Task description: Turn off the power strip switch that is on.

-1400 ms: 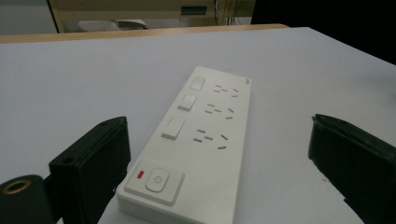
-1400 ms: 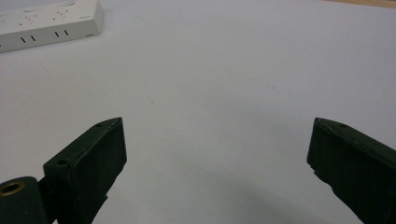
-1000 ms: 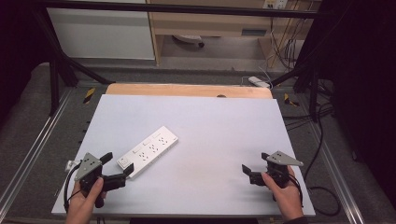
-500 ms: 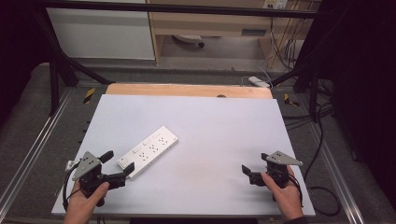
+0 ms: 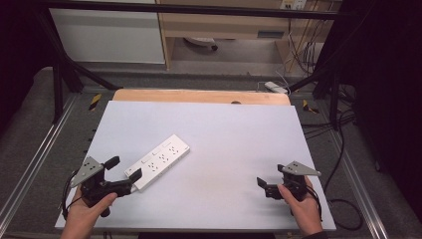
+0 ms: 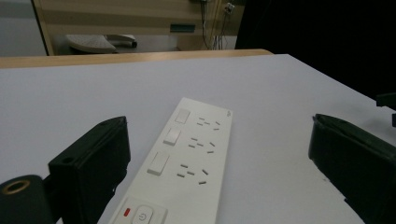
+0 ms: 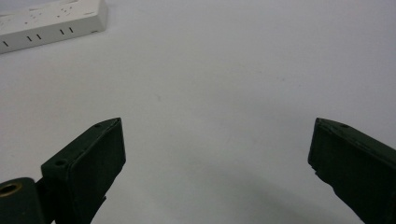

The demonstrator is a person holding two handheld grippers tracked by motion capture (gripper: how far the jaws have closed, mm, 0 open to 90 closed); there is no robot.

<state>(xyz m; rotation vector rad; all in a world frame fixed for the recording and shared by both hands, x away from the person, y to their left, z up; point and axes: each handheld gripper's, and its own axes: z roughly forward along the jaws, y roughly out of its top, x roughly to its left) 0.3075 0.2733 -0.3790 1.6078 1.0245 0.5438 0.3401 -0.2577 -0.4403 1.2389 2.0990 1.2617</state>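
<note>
Nearest me, my left gripper (image 5: 121, 174) has its jaws spread wide to either side of the near end of the white plastic power strip (image 5: 158, 161), the end with the red-marked switch; they look just short of touching it. My right gripper (image 5: 263, 185) sits well apart at the table's right, jaws equally wide over bare surface. The strip lies flat and diagonal, left of centre, its three rocker switches (image 6: 171, 136) and three socket groups facing up. Judged progress: the grasp is lined up but not made; closing and whatever handling follows remain. Beyond: a pale matte tabletop (image 5: 234, 134), its wooden far edge (image 5: 199, 96), then a grey floor, metal rails, a loose white adapter (image 5: 275, 87) and a wooden cabinet (image 5: 224, 25).
</note>
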